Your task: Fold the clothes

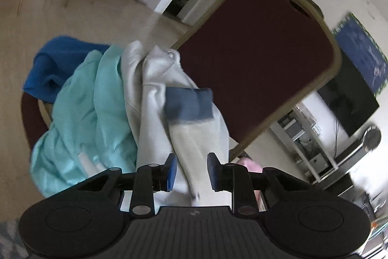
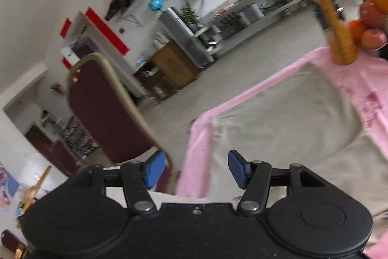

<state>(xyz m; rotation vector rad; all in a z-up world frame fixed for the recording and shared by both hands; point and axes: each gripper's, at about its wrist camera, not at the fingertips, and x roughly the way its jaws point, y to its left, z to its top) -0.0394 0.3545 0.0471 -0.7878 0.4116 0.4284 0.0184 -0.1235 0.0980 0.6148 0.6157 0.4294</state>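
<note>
- Left wrist view, far left: a royal-blue crumpled garment (image 1: 52, 67) lies at the back of the heap on the maroon padded chair seat (image 1: 30, 111).
- Beside it: a mint-green crumpled garment (image 1: 92, 113) spills toward you, touching the blue one.
- Centre: a pale grey garment with a navy-blue band (image 1: 155, 89) hangs over the heap; its lower length runs down between your pads.
- Your left gripper (image 1: 191, 169) stands with its blue pads (image 1: 171, 170) parted; the grey cloth passes between them, touching the left pad and clear of the right one, so it is released, not clamped.
- Right of centre: the maroon chair back with a tan frame (image 1: 254, 52) stands behind the clothes.
- Far right: a dark flat screen (image 1: 349, 106) on the wall. Red strips frame a doorway at the top; no writing on them can be read.
- Right wrist view, left: the same chair back (image 2: 101, 113), seen edge-on.
- Your right gripper (image 2: 194, 169) is spread wide with nothing between the pads.
- Right of it: a beige cloth (image 2: 278, 118) lies flat on a pink table covering (image 2: 196, 157).
- Upper right: an orange drink bottle with an orange cap (image 2: 334, 23); its label is too blurred to read.
- Far right: a heap of red and orange fruit (image 2: 371, 23).
</note>
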